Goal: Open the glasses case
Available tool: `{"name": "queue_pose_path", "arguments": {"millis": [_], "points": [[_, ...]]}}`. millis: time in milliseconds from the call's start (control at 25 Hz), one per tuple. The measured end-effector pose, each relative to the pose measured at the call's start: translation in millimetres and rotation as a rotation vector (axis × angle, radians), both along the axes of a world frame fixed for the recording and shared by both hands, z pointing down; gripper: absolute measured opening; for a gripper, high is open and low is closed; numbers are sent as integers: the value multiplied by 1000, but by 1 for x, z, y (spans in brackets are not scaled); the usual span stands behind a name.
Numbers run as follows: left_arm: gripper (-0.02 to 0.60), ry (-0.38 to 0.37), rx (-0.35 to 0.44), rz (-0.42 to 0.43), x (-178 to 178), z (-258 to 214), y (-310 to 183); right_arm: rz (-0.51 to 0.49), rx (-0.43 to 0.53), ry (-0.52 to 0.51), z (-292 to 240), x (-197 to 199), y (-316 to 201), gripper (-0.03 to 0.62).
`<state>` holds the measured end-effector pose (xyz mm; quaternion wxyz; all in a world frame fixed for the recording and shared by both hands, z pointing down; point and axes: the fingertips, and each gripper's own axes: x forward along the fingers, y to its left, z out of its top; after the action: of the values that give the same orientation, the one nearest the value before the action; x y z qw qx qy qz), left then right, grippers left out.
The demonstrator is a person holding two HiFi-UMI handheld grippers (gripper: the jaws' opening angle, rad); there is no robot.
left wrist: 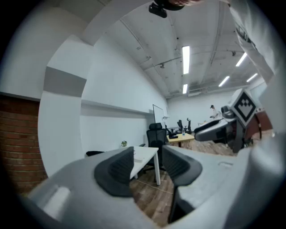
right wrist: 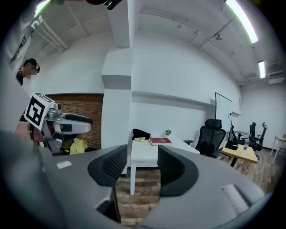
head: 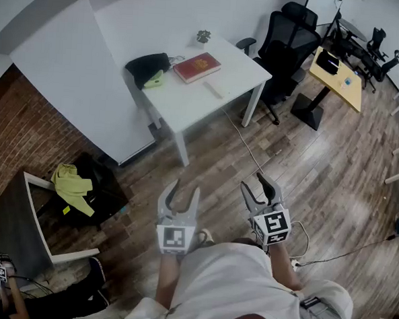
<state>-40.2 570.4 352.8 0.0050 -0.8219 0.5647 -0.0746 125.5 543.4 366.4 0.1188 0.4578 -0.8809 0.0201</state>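
The glasses case (head: 214,89), a slim pale oblong, lies near the front edge of a white desk (head: 189,104), just beside a red book (head: 197,67). A black bag (head: 146,66) sits at the desk's left end with a yellow-green item (head: 154,80) against it; we cannot see inside the bag. We hold the left claw (head: 182,196) and right claw (head: 264,188) well short of the desk, over wooden floor (head: 306,175), both with jaws apart and nothing between them. A black office chair (head: 288,39) stands beyond the desk's right end.

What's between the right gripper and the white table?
Head view: between the right gripper and the white table there is only wood floor, crossed by a thin cable.
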Motion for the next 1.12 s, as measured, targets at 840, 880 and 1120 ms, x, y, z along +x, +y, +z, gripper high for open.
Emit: {"name": "queue_pose_path", "arguments": {"millis": [840,880,1120], "points": [[195,-35,7,57,-28,12,-36,18,10,0,5,-42,-27,202],[195,-34,6,56,-29,12,-38,16,10,1,5,-44,-29,202],[195,-25,11,51,-36,12,-56,11,7,8,4,-53,-48,202]]}}
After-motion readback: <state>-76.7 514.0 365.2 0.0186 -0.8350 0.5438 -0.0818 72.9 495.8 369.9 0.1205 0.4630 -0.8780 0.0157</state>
